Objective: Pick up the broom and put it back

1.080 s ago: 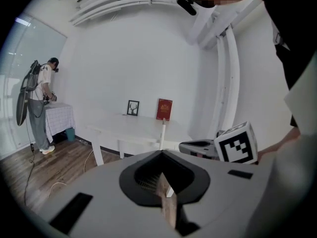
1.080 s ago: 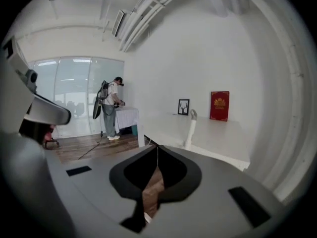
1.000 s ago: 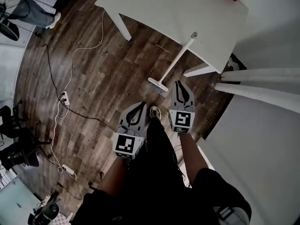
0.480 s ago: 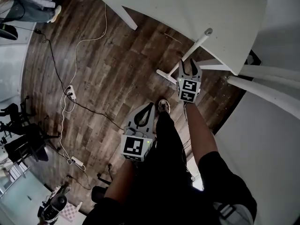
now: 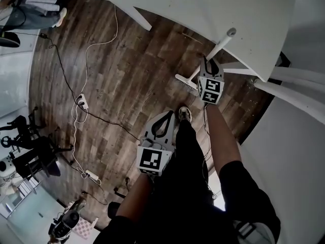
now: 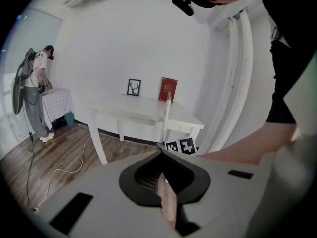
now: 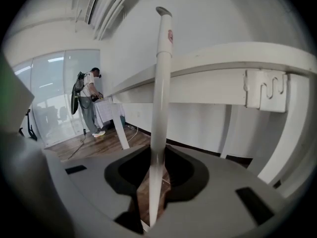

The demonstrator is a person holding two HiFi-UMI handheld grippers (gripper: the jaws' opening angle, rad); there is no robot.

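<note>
Right hand-held gripper (image 5: 207, 62) is seen set around the white handle of the broom (image 5: 219, 47), low down and just above the brush head; its jaws have just been closing, and the handle is judged to be clenched between them. One relation governs the coming lift: the broom's long axis is steeply tilted, with the brush head planted on the wooden floor (image 5: 127, 75) and the top end leaned against the edge of the white worktop (image 5: 203, 9). In the right gripper view, the handle is seen rising from between the jaws up past that edge. The left hand-held gripper (image 5: 170, 114) is held lower and nearer the person's body, well apart from the broom, with its jaws pressed together on nothing. The right hand is therefore the nearer one. One broom, one worktop and two hand-held grippers are counted, and one other person is seen standing far across the room.
</note>
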